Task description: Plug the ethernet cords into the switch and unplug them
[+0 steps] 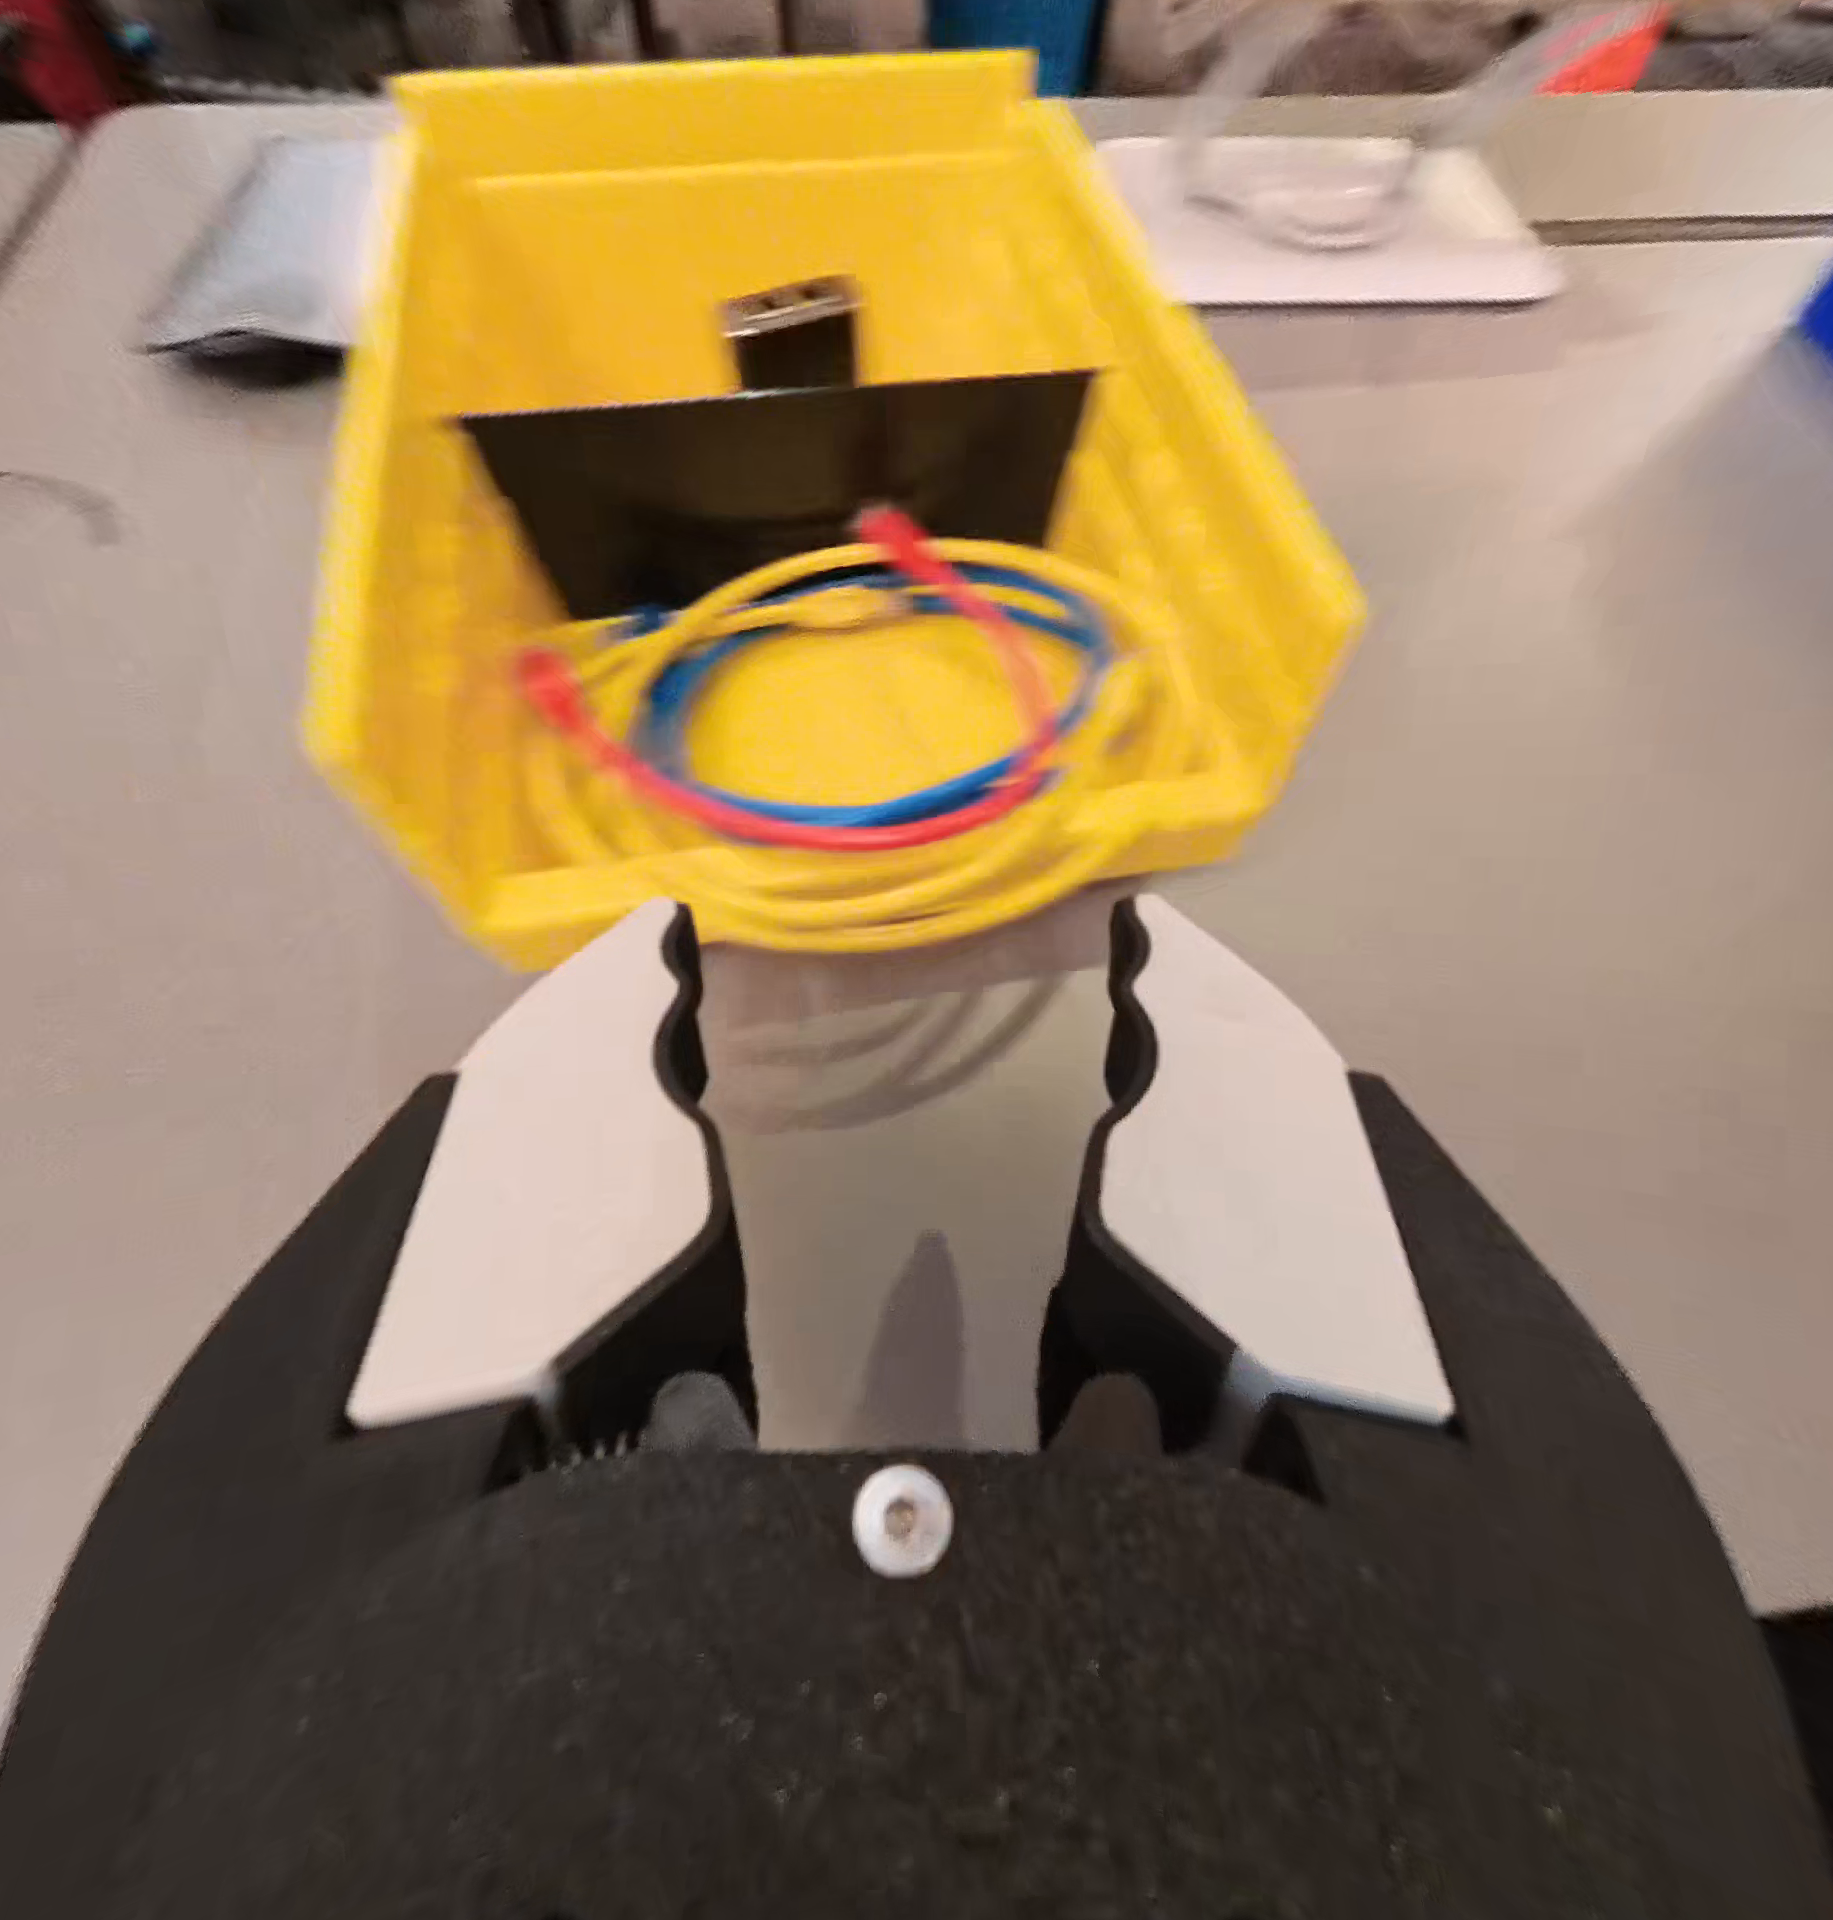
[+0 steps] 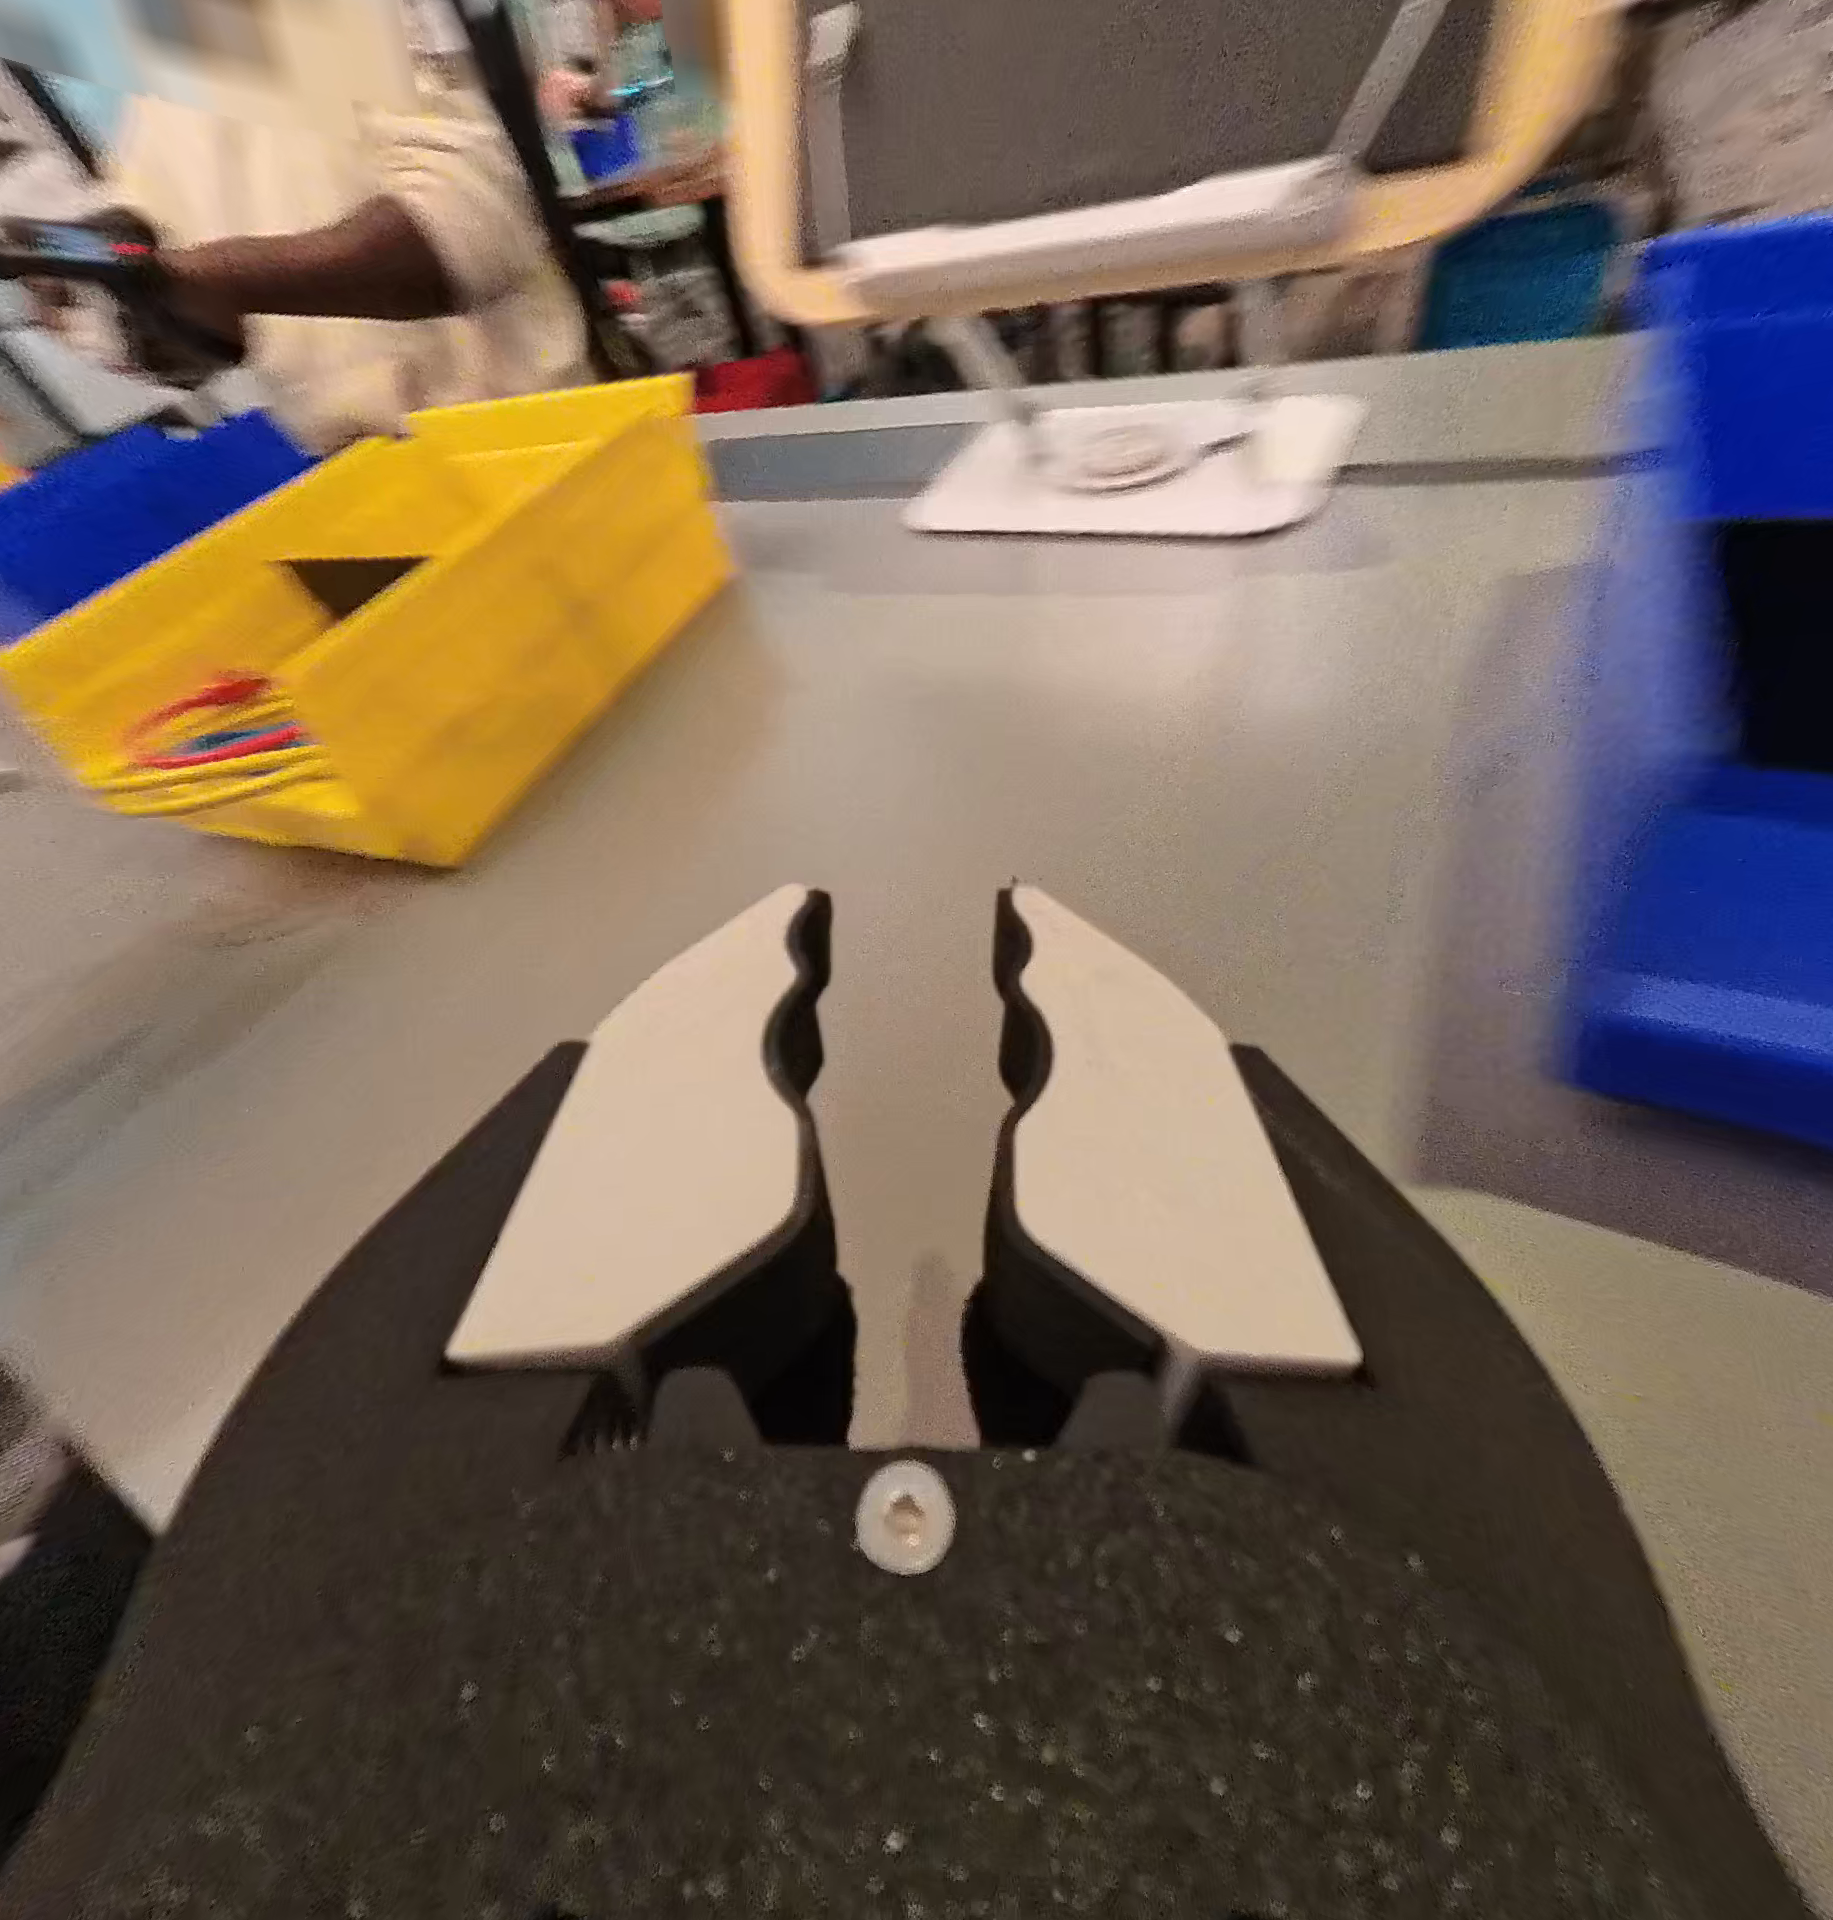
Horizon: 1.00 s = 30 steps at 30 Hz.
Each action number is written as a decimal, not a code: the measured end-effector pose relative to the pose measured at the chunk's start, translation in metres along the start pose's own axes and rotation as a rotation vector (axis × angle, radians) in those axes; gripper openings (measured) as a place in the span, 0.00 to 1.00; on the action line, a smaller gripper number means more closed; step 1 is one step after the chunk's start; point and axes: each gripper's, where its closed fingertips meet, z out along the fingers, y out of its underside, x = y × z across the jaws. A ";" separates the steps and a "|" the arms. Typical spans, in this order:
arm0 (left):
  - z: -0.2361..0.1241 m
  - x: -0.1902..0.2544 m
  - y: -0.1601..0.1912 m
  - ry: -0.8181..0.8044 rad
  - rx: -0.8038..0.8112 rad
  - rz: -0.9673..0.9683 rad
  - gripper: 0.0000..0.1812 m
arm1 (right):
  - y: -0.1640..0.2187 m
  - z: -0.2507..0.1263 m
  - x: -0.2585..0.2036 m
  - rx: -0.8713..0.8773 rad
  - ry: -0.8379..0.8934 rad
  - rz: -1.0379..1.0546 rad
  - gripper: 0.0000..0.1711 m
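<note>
Hovering my left gripper (image 1: 907,940), jaws spread and empty, just short of the yellow bin (image 1: 1182,436) where coiled ethernet cords (image 1: 839,821) are lying ahead of the black switch (image 1: 777,468), while my right gripper (image 2: 912,904) is waiting part-open, holding nothing, bin far left.

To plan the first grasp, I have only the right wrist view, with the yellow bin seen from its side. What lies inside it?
Observer: Yellow, blue and red cords lie coiled in the front compartment of the yellow bin.
Operator: What is behind the dark divider?
Observer: A small dark box with a metallic top; too blurred to name.
Operator: And the left tongs?
Observer: Left tongs open, empty, just before the bin's front lip.
</note>
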 end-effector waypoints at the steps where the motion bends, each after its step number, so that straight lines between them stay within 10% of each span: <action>1: -0.001 -0.026 0.002 -0.024 0.000 -0.009 0.41 | 0.007 0.016 -0.027 -0.020 -0.049 0.009 0.19; 9: 0.059 -0.119 0.002 -0.036 0.010 -0.094 0.27 | 0.013 0.151 -0.187 -0.086 -0.146 -0.082 0.23; 12: 0.072 -0.122 0.005 -0.046 0.016 -0.090 0.02 | 0.020 0.187 -0.195 -0.165 0.003 -0.065 0.06; 17: 0.073 -0.133 0.004 -0.037 -0.016 -0.107 0.02 | 0.018 0.184 -0.211 -0.180 -0.008 -0.014 0.00; 25: 0.073 -0.132 0.004 -0.046 -0.001 -0.068 0.02 | 0.014 0.183 -0.232 -0.085 0.025 -0.156 0.26; 30: 0.070 -0.145 0.005 -0.071 -0.030 -0.059 0.01 | 0.024 0.208 -0.229 -0.137 0.151 -0.154 0.05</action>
